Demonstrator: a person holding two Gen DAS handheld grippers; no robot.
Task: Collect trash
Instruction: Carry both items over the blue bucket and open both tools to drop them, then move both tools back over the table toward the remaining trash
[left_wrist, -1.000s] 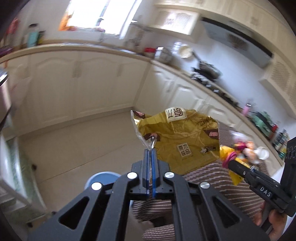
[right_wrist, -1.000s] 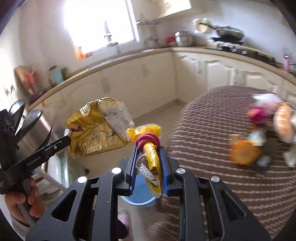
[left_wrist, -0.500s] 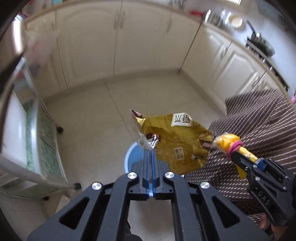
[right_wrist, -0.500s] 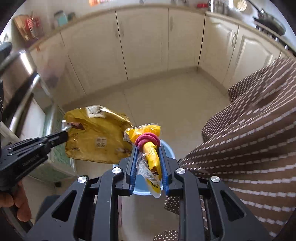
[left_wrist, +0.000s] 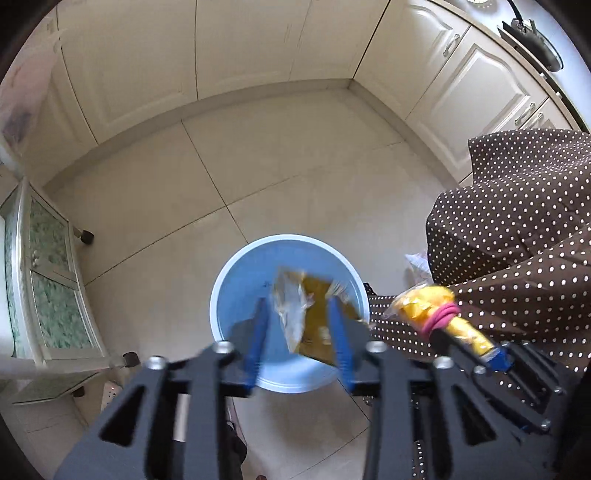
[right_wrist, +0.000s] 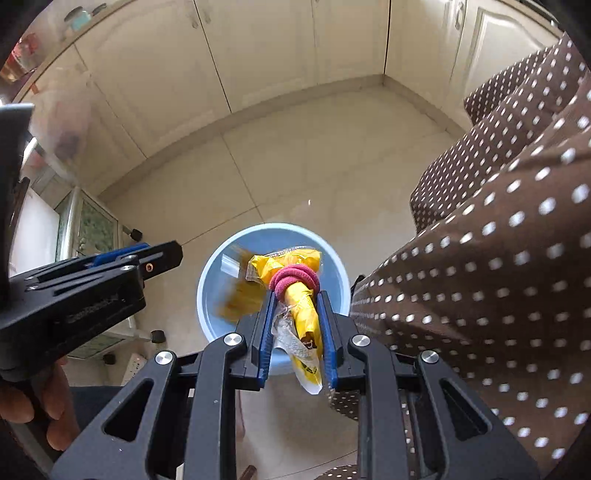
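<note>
A round blue bin (left_wrist: 240, 295) stands on the floor below both grippers; it also shows in the right wrist view (right_wrist: 210, 295). My left gripper (left_wrist: 297, 314) is open above it. A gold snack bag (left_wrist: 314, 317) is loose between its fingers, blurred, over the bin; it shows in the right wrist view (right_wrist: 236, 299). My right gripper (right_wrist: 295, 306) is shut on a rolled yellow wrapper (right_wrist: 299, 295) bound with a pink hair tie (right_wrist: 293, 278), held above the bin. That wrapper also shows in the left wrist view (left_wrist: 432, 310).
A brown polka-dot tablecloth (left_wrist: 517, 229) hangs at the right, close to the bin. A wheeled glass-front cart (left_wrist: 48, 288) stands at the left. Cream cabinets (left_wrist: 240, 48) line the far walls. A crumpled clear bag (left_wrist: 417, 262) lies by the cloth.
Both grippers tilted down over the blue bin. My left gripper opened and let go of the gold snack bag, which is dropping into the bin. My right gripper still holds the wrapper.
</note>
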